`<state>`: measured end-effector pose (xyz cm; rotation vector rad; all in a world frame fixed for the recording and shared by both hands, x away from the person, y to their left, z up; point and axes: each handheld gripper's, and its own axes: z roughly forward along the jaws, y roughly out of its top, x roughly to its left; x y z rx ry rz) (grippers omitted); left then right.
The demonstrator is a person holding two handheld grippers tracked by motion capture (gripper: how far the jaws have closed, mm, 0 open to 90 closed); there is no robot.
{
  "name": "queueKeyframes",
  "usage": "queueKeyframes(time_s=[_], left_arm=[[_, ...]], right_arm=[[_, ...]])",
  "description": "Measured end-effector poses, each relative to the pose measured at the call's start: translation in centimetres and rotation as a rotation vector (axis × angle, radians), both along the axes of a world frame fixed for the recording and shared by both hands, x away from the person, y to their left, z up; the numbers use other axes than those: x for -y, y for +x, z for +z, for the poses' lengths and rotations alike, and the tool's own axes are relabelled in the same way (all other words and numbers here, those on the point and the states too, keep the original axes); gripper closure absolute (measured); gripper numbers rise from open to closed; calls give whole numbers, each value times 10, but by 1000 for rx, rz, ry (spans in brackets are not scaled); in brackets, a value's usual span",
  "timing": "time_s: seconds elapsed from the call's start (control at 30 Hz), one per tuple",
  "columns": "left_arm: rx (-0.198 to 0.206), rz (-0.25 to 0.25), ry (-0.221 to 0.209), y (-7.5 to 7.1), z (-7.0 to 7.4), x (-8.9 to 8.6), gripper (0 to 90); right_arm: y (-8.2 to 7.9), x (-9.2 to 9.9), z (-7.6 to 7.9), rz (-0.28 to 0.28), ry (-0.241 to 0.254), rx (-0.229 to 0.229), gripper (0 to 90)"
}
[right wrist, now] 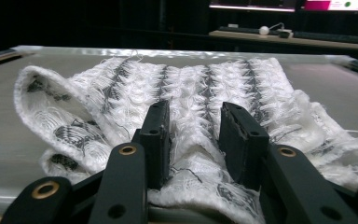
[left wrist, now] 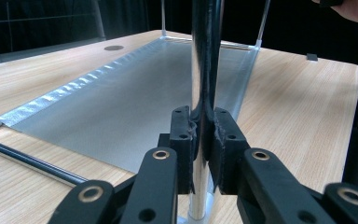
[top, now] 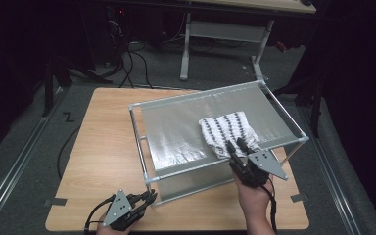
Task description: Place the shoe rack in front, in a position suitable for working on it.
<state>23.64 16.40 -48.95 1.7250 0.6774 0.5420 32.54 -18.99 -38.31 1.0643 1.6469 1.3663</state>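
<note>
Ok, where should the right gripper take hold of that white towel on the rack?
Probably the towel's near folded edge, coming in level from the person's side. That edge bunches thick at the rack's front rail, and the right gripper already straddles it with jaws apart. The far side lies flat on the mesh, giving little to pinch.

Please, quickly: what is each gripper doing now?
Left gripper: closed on the frame's upright post.
Right gripper: open, jaws over the folded cloth, not gripping it.

Towel [top: 227,129] lies on the rack [top: 176,129] — right side, near edge.
</note>
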Motion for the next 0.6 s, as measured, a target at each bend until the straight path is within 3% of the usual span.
queueKeyframes(time_s=[0.47, 0.6], left_arm=[[3, 0, 3, 0, 0, 0, 805], [2, 1, 3, 0, 0, 0, 805]], right_arm=[[-24, -60, -1, 135, 16, 8, 648], [-35, -82, 0, 209, 6, 9, 648]])
